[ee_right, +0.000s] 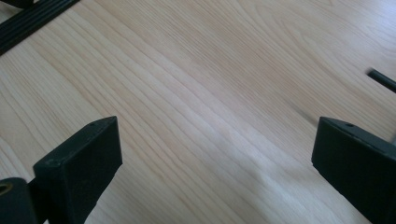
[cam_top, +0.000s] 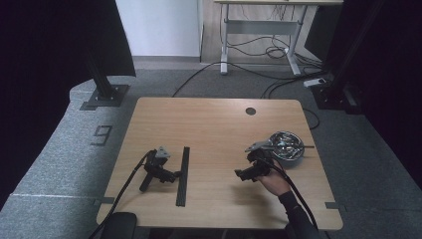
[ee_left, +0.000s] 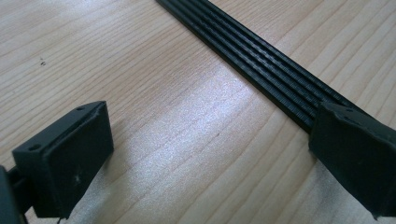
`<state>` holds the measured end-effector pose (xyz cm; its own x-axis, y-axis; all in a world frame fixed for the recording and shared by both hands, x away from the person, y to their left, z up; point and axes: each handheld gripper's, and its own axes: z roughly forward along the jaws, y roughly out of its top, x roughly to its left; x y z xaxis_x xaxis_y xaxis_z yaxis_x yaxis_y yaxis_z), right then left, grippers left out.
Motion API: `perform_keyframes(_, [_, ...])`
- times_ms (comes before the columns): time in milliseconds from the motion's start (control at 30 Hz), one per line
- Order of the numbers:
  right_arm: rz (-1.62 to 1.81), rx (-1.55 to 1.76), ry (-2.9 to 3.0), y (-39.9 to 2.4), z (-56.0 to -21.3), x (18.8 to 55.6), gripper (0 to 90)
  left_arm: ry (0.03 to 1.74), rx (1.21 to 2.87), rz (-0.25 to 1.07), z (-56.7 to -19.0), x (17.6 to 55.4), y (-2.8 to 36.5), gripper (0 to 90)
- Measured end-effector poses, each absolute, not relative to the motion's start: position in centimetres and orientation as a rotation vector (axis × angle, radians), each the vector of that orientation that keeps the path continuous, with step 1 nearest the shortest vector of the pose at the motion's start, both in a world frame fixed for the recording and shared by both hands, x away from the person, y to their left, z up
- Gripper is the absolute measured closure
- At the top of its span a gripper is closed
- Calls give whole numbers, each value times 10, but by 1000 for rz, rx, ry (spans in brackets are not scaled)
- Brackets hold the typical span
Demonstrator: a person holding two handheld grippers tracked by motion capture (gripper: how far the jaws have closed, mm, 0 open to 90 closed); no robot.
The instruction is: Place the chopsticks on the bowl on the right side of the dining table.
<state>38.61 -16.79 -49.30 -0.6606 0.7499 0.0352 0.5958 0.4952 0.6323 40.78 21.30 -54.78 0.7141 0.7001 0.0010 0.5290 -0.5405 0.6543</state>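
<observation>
1. A long black strip (cam_top: pixel 182 176) lies flat on the wooden table (cam_top: pixel 214 124), running from near the middle toward the person's edge.
2. In the left gripper view the strip (ee_left: pixel 261 60) shows four or five fine ridges along its length, matte black, straight and thin.
3. The left gripper (cam_top: pixel 171 175) rests on the table just beside the strip, with no hand on it; its cable trails off the near edge.
4. Its jaws stand wide apart with bare wood between them, and the far jaw sits at the strip's edge.
5. The right gripper (cam_top: pixel 240 175) is held in a hand (cam_top: pixel 272 182), well apart from the strip.
6. Its jaws are also wide apart over bare wood.
7. A shiny metal bowl (cam_top: pixel 285 148) sits near the right gripper, toward the table's right edge.
</observation>
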Motion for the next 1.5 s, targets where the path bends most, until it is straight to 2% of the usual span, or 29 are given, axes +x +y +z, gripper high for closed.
perform_keyframes(767, [897,1041,2566,-92,-506,417,0,929,2277,348,-548,408,213,0])
perform_keyframes(1500, [837,973,2623,-15,-521,427,0,928,2278,348,-548,408,213,0])
